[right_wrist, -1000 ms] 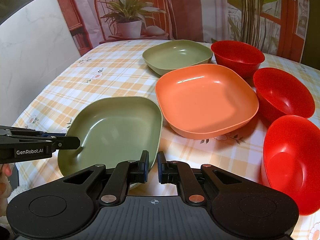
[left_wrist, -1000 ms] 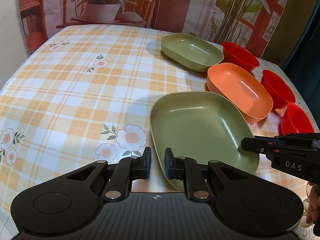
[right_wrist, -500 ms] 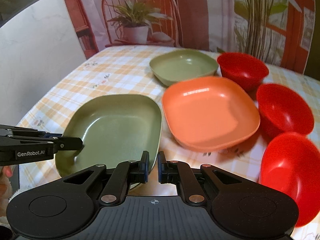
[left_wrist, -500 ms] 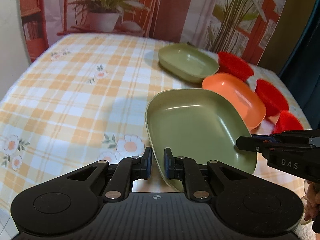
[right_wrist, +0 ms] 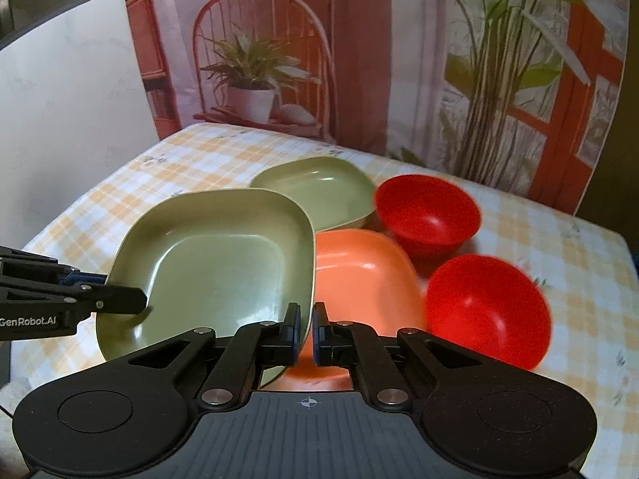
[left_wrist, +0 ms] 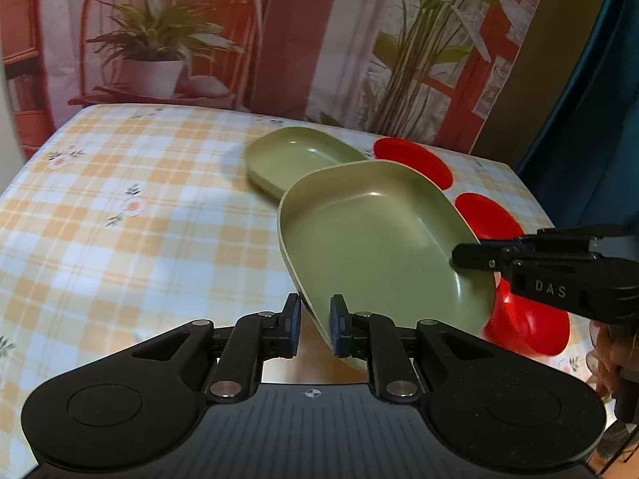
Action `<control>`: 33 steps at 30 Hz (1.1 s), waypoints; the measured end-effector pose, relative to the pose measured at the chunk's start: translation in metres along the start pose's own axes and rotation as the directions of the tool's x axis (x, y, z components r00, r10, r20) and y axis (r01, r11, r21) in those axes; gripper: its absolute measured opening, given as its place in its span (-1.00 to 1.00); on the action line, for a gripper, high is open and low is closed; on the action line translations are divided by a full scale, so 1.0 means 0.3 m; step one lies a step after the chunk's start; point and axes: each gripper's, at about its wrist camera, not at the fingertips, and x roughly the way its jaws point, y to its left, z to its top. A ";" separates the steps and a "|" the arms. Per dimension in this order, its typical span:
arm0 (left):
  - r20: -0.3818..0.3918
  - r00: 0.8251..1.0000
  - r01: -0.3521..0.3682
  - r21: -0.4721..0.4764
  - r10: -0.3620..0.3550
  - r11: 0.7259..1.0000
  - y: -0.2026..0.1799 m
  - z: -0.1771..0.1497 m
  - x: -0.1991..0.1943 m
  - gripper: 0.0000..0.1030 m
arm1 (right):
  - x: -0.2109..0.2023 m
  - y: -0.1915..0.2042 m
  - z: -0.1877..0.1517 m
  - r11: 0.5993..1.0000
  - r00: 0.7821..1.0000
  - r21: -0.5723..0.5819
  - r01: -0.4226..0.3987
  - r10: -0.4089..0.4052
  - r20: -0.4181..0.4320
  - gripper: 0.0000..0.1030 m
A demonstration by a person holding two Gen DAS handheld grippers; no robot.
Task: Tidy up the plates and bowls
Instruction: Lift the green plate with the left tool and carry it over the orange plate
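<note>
Table [right_wrist: 191, 167] under a yellow-and-white checked cloth with small flower prints, filling the lower scene. Printed fabric backdrop [right_wrist: 359, 60] from 10 to 2 o'clock, showing a red wicker chair, a potted plant in a white pot, tall green stems and red window frames. Plain white wall panel [right_wrist: 68, 92] at 9 o'clock. Dark blue curtain [left_wrist: 591, 99] at 3 o'clock. Lighting warm, indoor.

Orange plate [right_wrist: 359, 271] — half hidden, blurred
</note>
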 end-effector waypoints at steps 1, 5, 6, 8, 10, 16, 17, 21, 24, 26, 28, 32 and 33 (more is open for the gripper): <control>-0.002 1.000 0.002 0.004 -0.002 1.000 -0.011 0.008 0.014 -0.67 | 0.007 -0.014 0.007 1.000 1.000 -0.005 0.002 -0.002 -0.004 -0.89; -0.010 1.000 0.004 0.020 -0.004 1.000 -0.037 0.029 0.055 -0.65 | 0.041 -0.068 0.029 1.000 1.000 -0.018 0.010 -0.010 -0.012 -0.90; -0.013 1.000 0.005 0.021 -0.005 1.000 -0.044 0.035 0.064 -0.65 | 0.048 -0.078 0.032 1.000 1.000 -0.016 0.012 -0.012 -0.013 -0.90; -0.019 1.000 0.005 0.027 -0.004 1.000 -0.056 0.044 0.086 -0.64 | 0.062 -0.099 0.041 1.000 1.000 -0.014 0.017 -0.017 -0.014 -0.90; -0.024 1.000 0.007 0.033 -0.006 0.999 -0.067 0.052 0.103 -0.63 | 0.077 -0.115 0.047 1.000 1.000 -0.012 0.022 -0.022 -0.018 -0.90; -0.044 0.999 0.014 0.037 -0.013 0.999 -0.088 0.058 0.144 -0.61 | 0.116 -0.163 0.046 1.000 0.999 -0.012 0.025 -0.026 -0.036 -0.90; -0.048 0.999 0.015 0.037 -0.013 0.999 -0.090 0.058 0.150 -0.61 | 0.121 -0.170 0.046 1.000 0.999 -0.011 0.025 -0.026 -0.039 -0.90; -0.061 0.998 0.018 0.041 -0.015 0.999 -0.098 0.062 0.176 -0.60 | 0.138 -0.187 0.042 0.999 0.998 -0.012 0.030 -0.030 -0.048 -0.90; -0.068 0.998 0.020 0.042 -0.017 0.999 -0.101 0.065 0.189 -0.60 | 0.146 -0.195 0.037 0.999 0.998 -0.014 0.032 -0.033 -0.055 -0.90; -0.074 0.997 0.020 0.043 -0.017 0.999 -0.105 0.066 0.198 -0.60 | 0.150 -0.199 0.038 0.999 0.998 -0.017 0.032 -0.033 -0.053 -0.90; -0.076 0.997 0.022 0.044 -0.018 0.999 -0.108 0.067 0.203 -0.60 | 0.152 -0.203 0.039 0.999 0.998 -0.020 0.034 -0.035 -0.053 -0.90; -0.080 0.996 0.037 0.048 -0.034 0.998 -0.117 0.069 0.209 -0.60 | 0.158 -0.212 0.048 0.998 0.997 -0.029 0.052 -0.054 -0.058 -0.91; -0.079 0.996 0.037 0.050 -0.033 0.998 -0.119 0.070 0.209 -0.60 | 0.160 -0.214 0.051 0.998 0.997 -0.028 0.052 -0.054 -0.059 -0.92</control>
